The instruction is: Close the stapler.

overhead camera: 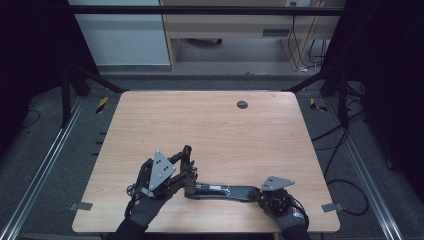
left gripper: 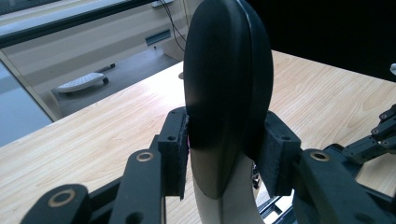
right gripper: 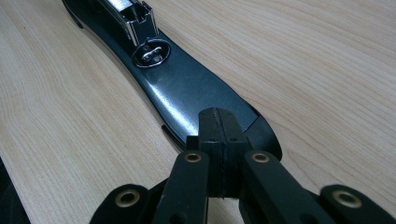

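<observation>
A black stapler (overhead camera: 220,190) lies swung open near the table's front edge. Its flat base (right gripper: 187,93) runs left to right, with the metal magazine (right gripper: 133,16) and the round anvil plate (right gripper: 150,53) showing. My left gripper (overhead camera: 184,167) is shut on the stapler's rounded top arm (left gripper: 229,93), holding it raised upright above the hinge; both pads press its sides. My right gripper (right gripper: 219,135) is shut, pads together, with its tips resting on the right end of the base. In the high view, the right gripper (overhead camera: 255,192) meets that end.
The wooden table (overhead camera: 210,125) has a dark round grommet (overhead camera: 242,104) near its far edge. Metal rails run along both sides of the table. A wooden desk (overhead camera: 225,25) and hanging cables (overhead camera: 305,45) stand beyond it. The right gripper's linkage (left gripper: 378,135) shows at the right edge of the left gripper view.
</observation>
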Motion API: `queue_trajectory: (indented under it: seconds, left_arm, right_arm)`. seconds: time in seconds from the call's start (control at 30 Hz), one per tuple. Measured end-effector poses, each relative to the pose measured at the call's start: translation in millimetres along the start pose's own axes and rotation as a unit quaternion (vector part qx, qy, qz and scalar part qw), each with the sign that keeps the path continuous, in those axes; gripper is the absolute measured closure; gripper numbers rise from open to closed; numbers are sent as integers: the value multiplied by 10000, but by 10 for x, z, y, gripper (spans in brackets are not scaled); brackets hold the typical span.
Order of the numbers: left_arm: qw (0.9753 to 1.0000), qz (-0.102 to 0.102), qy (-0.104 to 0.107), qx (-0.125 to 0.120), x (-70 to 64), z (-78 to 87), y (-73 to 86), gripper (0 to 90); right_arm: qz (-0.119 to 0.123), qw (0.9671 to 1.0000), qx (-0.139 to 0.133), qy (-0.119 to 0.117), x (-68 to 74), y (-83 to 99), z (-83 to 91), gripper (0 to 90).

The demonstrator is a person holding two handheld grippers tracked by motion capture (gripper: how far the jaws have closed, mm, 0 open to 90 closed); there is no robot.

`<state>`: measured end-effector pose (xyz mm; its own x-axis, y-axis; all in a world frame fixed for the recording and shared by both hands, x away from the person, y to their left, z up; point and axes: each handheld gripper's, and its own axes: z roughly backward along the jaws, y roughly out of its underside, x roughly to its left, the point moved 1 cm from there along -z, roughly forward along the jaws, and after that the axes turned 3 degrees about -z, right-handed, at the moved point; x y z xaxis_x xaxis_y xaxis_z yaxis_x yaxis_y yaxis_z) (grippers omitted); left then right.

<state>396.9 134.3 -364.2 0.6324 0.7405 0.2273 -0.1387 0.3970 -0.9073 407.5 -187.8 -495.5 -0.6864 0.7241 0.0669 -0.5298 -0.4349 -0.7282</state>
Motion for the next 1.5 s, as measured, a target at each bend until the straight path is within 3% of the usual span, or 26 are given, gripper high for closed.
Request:
queue_trajectory:
  seconds: [0.5,1.5]
  left_arm:
    - [9992,-388,-64,21,-184,-114,-72,576]
    - [9971,-743,-174,80,-372,-219,-119,575]
  right_arm:
    - [49,10000,-20,-1,-3,1,-2,900]
    - [8,10000,-3,-1,0,0,0,900]
